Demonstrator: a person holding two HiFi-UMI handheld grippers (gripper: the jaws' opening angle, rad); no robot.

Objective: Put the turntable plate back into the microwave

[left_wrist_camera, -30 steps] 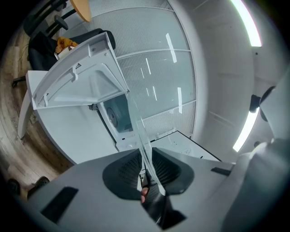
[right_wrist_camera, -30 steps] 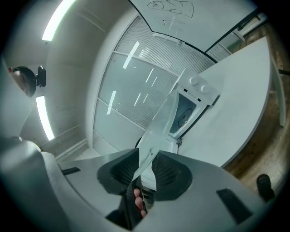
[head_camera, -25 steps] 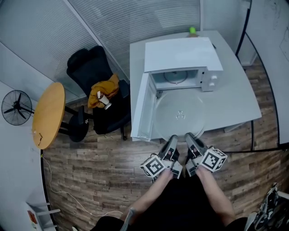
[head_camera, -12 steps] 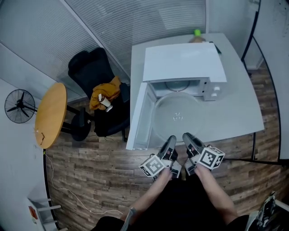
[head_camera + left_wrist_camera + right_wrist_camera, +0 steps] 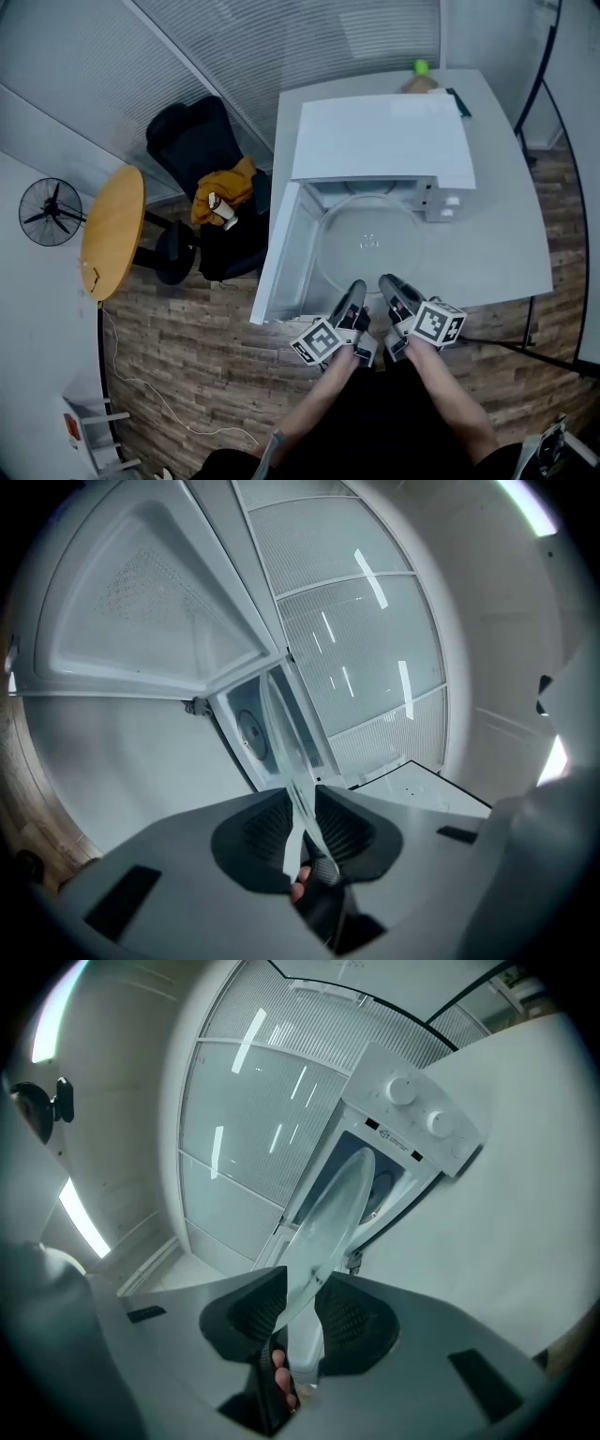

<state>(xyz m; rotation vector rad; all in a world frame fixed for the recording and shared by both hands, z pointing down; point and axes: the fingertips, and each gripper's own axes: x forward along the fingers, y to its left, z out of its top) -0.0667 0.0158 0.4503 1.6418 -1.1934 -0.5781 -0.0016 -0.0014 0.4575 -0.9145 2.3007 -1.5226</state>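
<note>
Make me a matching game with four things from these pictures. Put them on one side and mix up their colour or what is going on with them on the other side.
Things:
1. turntable plate
2. microwave door
3. round table
4. fan

Colour or state:
a. black
b. swung wide open
c. gripped at its near edge by the left tongs and the right tongs
d. yellow-brown, like wood

Right pairs: 1-c, 2-b, 3-d, 4-a
</note>
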